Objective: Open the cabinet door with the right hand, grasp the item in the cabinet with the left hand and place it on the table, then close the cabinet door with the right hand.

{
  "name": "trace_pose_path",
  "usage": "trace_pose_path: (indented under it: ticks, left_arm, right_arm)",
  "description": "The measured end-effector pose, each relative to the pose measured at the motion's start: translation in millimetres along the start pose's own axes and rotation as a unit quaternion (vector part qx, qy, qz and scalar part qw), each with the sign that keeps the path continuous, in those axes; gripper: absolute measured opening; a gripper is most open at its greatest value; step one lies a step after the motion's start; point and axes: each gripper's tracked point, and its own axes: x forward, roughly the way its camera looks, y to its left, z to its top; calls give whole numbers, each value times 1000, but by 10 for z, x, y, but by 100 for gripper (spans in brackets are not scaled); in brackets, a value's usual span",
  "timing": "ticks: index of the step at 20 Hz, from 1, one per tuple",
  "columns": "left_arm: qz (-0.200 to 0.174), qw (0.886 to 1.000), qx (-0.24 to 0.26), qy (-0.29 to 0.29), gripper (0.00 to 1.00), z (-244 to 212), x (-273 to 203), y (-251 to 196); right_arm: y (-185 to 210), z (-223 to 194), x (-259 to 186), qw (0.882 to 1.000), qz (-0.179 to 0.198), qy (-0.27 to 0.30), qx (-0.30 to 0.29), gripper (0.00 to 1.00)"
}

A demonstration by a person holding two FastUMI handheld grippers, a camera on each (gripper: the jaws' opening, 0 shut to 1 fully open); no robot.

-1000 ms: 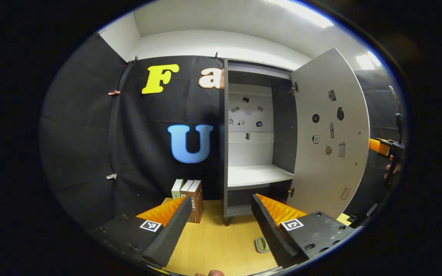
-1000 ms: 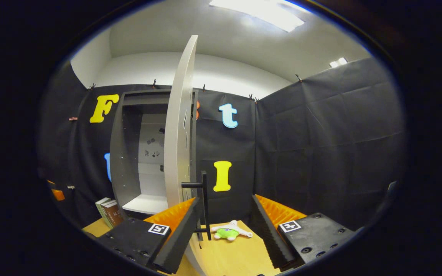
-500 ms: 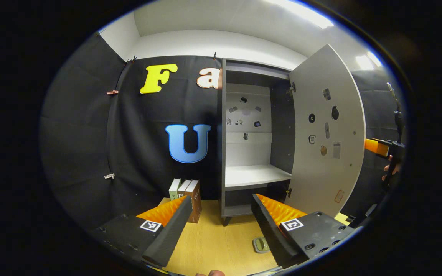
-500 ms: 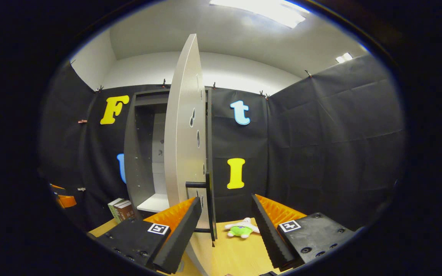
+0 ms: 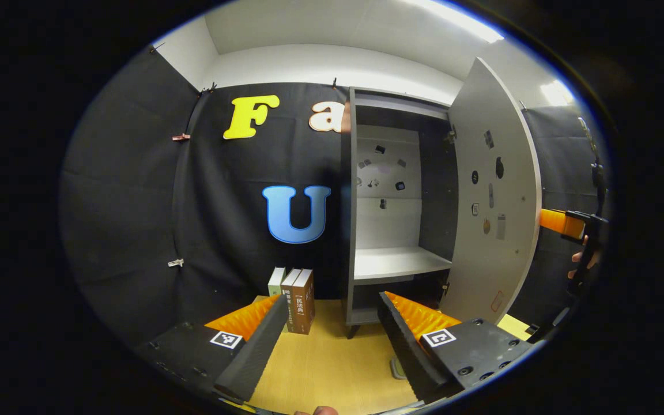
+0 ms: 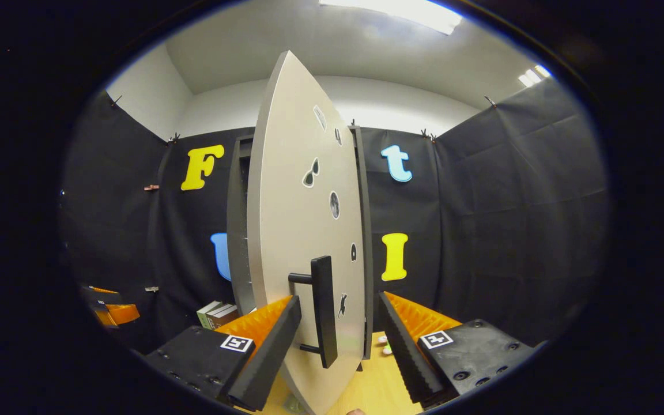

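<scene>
The grey cabinet (image 5: 348, 202) stands on the wooden table (image 5: 320, 369) with its white shelf (image 5: 398, 262) bare. Its door (image 5: 493, 230) hangs partly open on the right. A small grey-green item (image 5: 394, 368) lies on the table, half hidden behind a finger of my left gripper (image 5: 332, 297), which is open and holds nothing. In the right gripper view the door (image 6: 291, 219) fills the middle, its outer face turned toward me. Its black handle (image 6: 323, 311) sits between the spread fingers of my right gripper (image 6: 339, 297), which is open. The right gripper (image 5: 565, 223) and a hand show past the door's edge.
Three books (image 5: 297, 300) stand upright on the table left of the cabinet, also seen as books (image 6: 217, 314) in the right gripper view. A bit of a plush toy (image 6: 384, 344) peeks out behind the door. The left gripper (image 6: 113, 314) shows at the far left. Black cloth walls close in the booth.
The door has swung toward the cabinet, narrowing the opening. The right gripper followed it, so the handle now sits between its fingers. The plush toy went behind the door.
</scene>
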Motion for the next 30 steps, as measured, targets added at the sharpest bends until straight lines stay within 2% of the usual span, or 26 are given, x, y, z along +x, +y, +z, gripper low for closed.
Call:
trace_pose_path:
  ticks: [7,14,20,22,23,24,30]
  left_arm:
    - [16,1000,-1,2,97,-10,73,262]
    - [35,999,-6,5,98,-35,222,571]
    - [46,999,-11,11,98,-93,364,812]
    - [48,999,-11,13,98,-93,363,821]
    - [49,999,-10,13,98,-88,380,843]
    - [50,999,-10,13,98,-97,422,856]
    - [54,998,-11,20,98,-151,451,894]
  right_arm:
    - [449,-95,251,1000,29,2,-2,95]
    - [974,-212,569,997,71,11,5,96]
    - [1355,-395,878,995,101,12,-14,97]
    - [1426,-444,1011,994,102,13,-20,97]
    - [1473,-469,1071,994,103,16,-22,100]
    - [1531,-487,1136,994,105,19,-20,97]
    - [1693,-536,1411,993,112,23,-9,96]
